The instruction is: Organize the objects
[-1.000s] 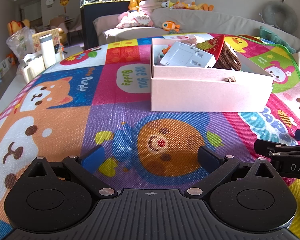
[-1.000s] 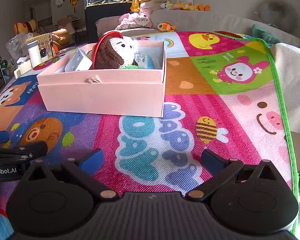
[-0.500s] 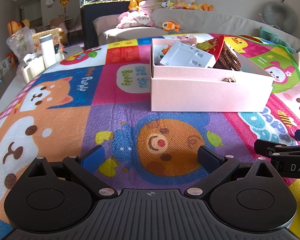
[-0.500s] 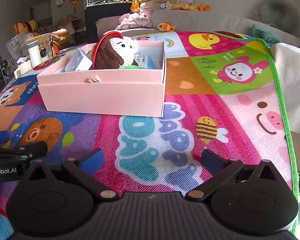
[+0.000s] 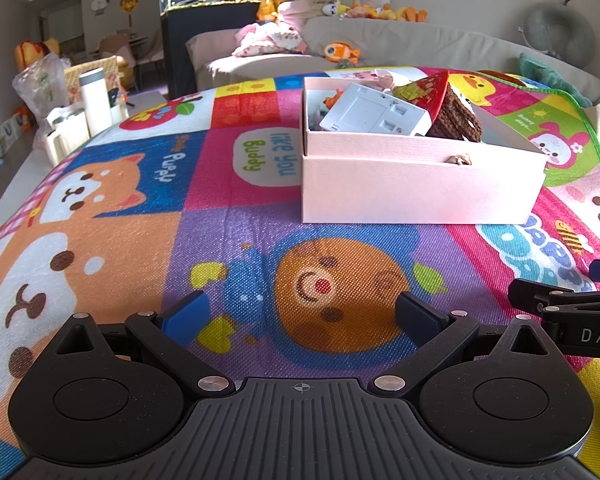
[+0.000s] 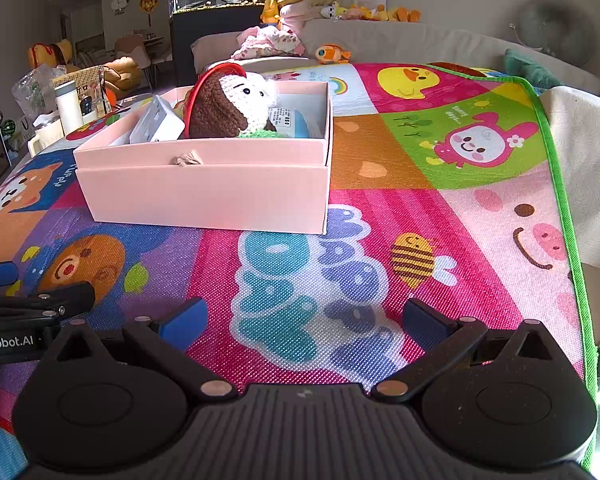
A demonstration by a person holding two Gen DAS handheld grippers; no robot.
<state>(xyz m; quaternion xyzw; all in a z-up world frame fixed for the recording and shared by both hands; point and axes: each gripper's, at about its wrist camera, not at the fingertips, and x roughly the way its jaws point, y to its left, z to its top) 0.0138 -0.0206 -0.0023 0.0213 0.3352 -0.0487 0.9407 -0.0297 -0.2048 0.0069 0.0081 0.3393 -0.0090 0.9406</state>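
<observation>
Left gripper (image 5: 300,316) and right gripper (image 6: 304,320) both spread, empty, resting low on play mat (image 6: 420,216). Risk: white plastic panel (image 5: 374,114) leaning on crocheted doll (image 6: 232,106) could tip from pink box (image 6: 204,188) if box nudged.

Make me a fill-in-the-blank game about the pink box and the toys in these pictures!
1. The crocheted doll sits inside the ____ box.
2. Both the left gripper and the right gripper are ____, holding nothing.
3. The box rests on a colourful play ____.
4. The white plastic device leans in the box next to the ____.

Missing words: pink; open; mat; doll
</observation>
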